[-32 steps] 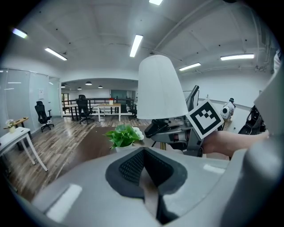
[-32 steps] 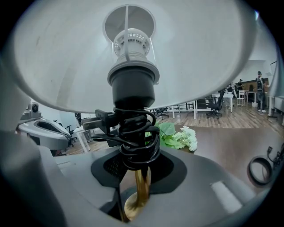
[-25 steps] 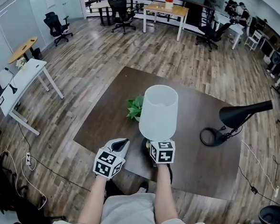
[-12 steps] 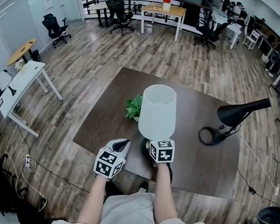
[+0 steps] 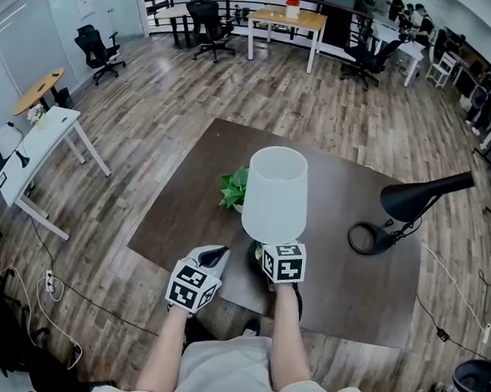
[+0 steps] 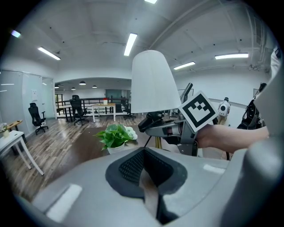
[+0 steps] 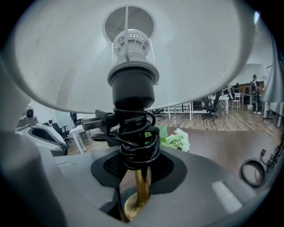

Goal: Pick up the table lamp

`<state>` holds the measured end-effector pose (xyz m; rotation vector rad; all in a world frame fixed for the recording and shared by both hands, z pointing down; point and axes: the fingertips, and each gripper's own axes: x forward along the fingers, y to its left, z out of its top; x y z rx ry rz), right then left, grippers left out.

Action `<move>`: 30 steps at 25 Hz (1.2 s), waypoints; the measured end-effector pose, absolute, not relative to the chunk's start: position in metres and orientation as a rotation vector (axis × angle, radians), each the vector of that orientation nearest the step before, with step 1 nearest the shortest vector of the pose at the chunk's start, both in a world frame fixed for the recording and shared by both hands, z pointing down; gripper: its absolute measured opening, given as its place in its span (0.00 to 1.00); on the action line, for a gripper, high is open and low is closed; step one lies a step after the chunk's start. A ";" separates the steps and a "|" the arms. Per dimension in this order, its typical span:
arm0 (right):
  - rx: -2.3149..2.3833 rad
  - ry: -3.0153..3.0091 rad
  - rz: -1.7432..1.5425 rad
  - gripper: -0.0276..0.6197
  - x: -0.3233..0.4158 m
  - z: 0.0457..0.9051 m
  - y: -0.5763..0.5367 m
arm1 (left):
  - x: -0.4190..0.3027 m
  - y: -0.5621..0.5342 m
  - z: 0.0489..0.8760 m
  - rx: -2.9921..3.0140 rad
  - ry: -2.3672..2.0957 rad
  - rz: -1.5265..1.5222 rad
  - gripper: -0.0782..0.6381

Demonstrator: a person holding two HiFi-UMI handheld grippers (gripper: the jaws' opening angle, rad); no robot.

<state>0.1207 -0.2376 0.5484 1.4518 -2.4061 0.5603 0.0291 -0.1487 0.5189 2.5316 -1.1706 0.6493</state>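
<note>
Lower centre of the head view, the right gripper (image 5: pixel 264 253) is clamped on the slim brass stem of the white-shaded table lamp (image 5: pixel 276 195), just under its coil of black cord (image 7: pixel 133 142). Grasp made! Beside it at lower left, the left gripper (image 5: pixel 214 254) is pinched together on nothing. The lamp stands upright at the near edge of the dark brown table (image 5: pixel 177 211). Has its base cleared the top? I can't tell, so the lift itself looks like the part remaining. Beyond sits a green potted plant (image 5: pixel 236 189), and at far right a black desk lamp (image 5: pixel 417 199).
</note>
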 end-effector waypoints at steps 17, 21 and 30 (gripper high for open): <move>1.432 -2.398 0.572 0.25 0.121 0.555 -0.238 | 0.029 -0.151 0.520 2.533 -1.174 0.660 0.11; 1.434 -2.396 0.569 0.25 0.123 0.557 -0.239 | 0.030 -0.151 0.521 2.535 -1.164 0.655 0.11; 1.451 -2.394 0.593 0.25 0.127 0.556 -0.237 | 0.031 -0.149 0.519 2.535 -1.158 0.657 0.11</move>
